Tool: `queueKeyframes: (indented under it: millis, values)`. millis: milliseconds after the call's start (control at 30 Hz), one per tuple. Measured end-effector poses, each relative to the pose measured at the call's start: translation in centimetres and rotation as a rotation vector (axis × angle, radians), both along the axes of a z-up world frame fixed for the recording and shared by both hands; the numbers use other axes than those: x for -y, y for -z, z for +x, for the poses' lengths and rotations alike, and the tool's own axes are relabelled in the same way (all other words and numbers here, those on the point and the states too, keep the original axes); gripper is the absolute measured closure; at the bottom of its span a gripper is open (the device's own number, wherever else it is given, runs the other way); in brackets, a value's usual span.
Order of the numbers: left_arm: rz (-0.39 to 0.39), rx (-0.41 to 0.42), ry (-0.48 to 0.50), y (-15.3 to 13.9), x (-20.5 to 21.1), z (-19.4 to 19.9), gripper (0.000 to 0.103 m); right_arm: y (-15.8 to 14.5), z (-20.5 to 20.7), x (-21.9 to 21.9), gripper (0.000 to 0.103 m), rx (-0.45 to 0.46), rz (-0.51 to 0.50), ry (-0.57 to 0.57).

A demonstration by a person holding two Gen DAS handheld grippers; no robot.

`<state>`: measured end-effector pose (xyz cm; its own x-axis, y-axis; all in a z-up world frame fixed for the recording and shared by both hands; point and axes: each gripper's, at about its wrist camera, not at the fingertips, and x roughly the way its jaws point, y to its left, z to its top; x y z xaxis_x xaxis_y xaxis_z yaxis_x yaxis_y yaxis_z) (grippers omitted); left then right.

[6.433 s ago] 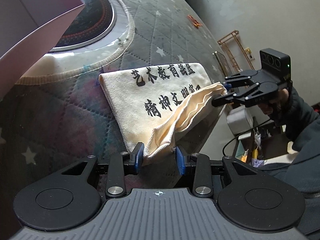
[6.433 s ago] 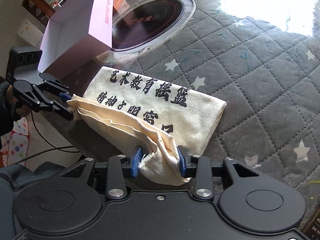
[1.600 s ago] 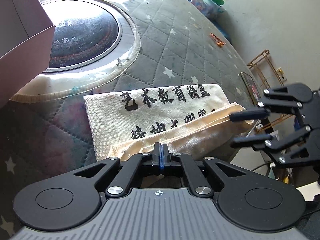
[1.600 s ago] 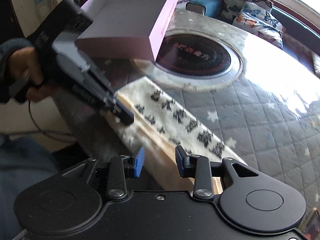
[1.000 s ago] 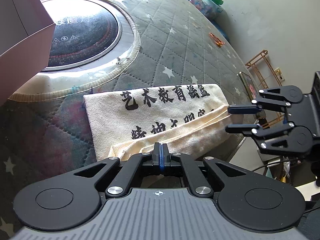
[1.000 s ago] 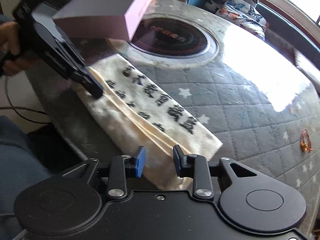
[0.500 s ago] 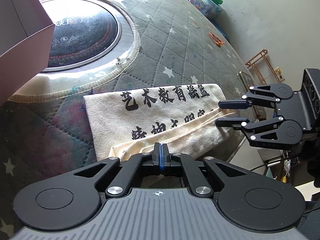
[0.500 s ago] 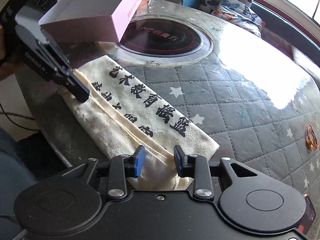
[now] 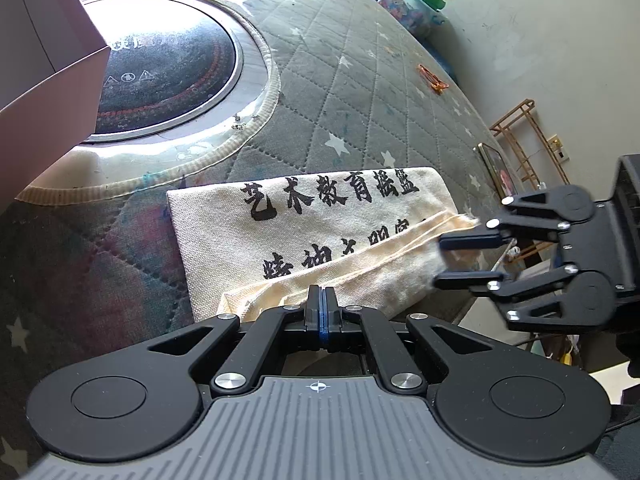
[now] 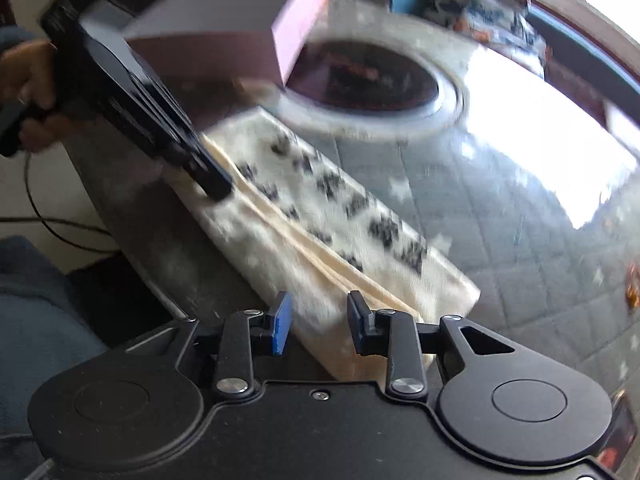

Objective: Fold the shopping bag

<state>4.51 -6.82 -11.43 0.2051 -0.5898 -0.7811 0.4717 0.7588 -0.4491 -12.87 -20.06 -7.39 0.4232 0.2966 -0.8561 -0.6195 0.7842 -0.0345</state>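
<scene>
On quilted counter [image 9: 360, 80], near edge: folded cream shopping bag [image 9: 304, 220], black print up. Left gripper [image 9: 323, 312] pinched together at bag's near-left corner fold. Right gripper [image 10: 318, 320] parted, bag's right end between pads, not clamped. Pink box [image 10: 240, 12] far left.

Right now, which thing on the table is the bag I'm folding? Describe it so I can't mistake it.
On the quilted star-pattern table cover, look toward the near edge, in front of the round black cooktop. The shopping bag lies flat there, partly folded, its handle straps along the near side. It is the only cream canvas piece, printed with large black Chinese characters.
</scene>
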Motion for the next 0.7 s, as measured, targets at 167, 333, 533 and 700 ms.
queueKeyframes:
  millis: [167,333,533,700]
  values:
    - [-0.001,-0.004,-0.001,0.0,0.0,0.1,0.1,0.1,-0.4,-0.2,0.072,0.02,-0.011,-0.01]
    - [-0.002,-0.006,-0.001,0.0,0.0,0.1,0.1,-1.1,-0.2,-1.2,0.072,0.035,0.028,-0.024]
    - [-0.006,-0.01,-0.002,0.0,-0.1,0.2,0.1,-0.3,0.2,-3.8,0.072,0.039,0.052,-0.104]
    - [-0.007,-0.012,-0.003,0.1,-0.1,0.2,0.1,0.2,1.2,-3.9,0.071,0.016,0.098,-0.073]
